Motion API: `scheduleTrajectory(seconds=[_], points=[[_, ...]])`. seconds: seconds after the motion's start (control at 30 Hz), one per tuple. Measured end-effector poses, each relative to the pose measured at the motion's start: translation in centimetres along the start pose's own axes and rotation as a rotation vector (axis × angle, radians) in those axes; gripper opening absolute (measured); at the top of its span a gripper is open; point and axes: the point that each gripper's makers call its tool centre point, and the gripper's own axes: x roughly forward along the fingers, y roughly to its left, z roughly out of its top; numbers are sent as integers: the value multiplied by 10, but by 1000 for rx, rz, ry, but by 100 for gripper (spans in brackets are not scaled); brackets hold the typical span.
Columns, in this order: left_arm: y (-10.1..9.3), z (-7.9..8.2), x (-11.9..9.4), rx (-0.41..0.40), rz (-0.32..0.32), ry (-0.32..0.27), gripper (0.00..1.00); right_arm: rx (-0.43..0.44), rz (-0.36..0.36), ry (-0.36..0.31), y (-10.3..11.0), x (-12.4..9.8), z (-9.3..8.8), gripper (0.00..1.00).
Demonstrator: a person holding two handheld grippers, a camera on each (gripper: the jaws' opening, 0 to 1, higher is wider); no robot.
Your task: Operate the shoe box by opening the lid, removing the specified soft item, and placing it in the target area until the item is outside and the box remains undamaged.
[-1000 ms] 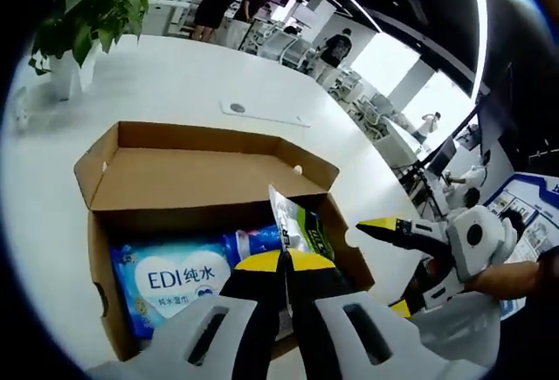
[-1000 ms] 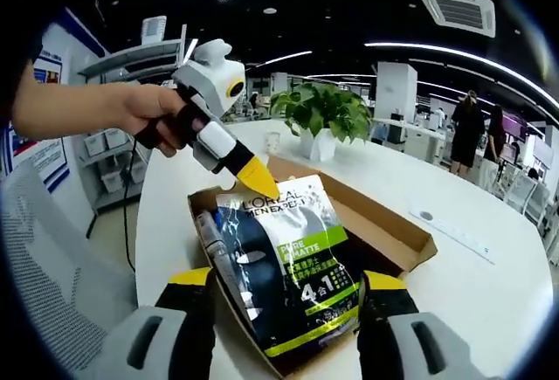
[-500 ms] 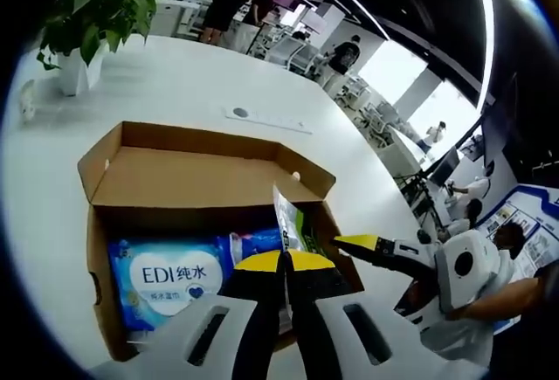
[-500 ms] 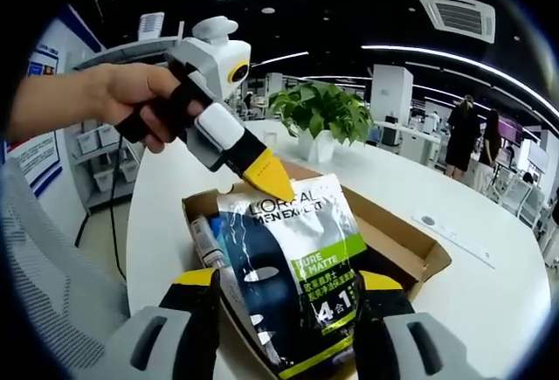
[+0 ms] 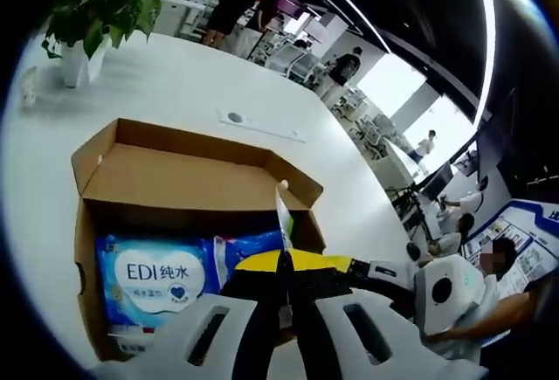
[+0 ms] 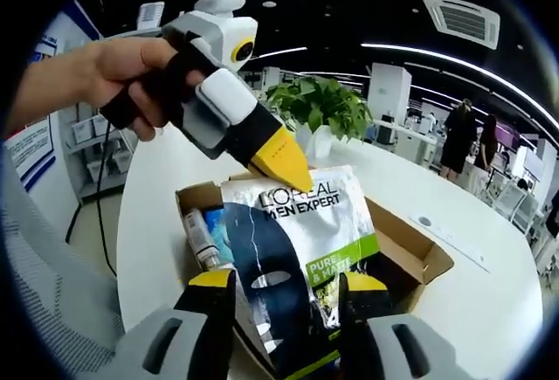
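Both views look down close on the open shoe box (image 5: 157,188) from opposite sides.

Brown cardboard shoe box (image 5: 175,170) on a white tabletop (image 5: 175,83); inside, a light-blue wipes pack (image 5: 153,279) with white lettering. The pouch (image 6: 293,258) is black and silver with a lime-green band. Both tools have yellow tips on white-grey bodies

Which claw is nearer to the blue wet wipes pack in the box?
Left. The left claw is clamped on the face mask sachet just beside the wet wipes pack. The right claw sits at the sachet's lower part, farther over the box.
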Motion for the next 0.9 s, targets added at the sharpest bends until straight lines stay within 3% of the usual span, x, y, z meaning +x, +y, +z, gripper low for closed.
scheduleTrajectory(seconds=[0.33, 0.6, 0.9], points=[[-12, -1, 5, 13, -20, 7, 0, -13, -21, 11, -5, -5, -4, 34], [-9, -1, 6, 30, -5, 11, 0, -26, -32, 5, -6, -8, -2, 15], [-10, 1, 1, 69, -2, 5, 0, -27, -18, -19, -5, -16, 4, 5]])
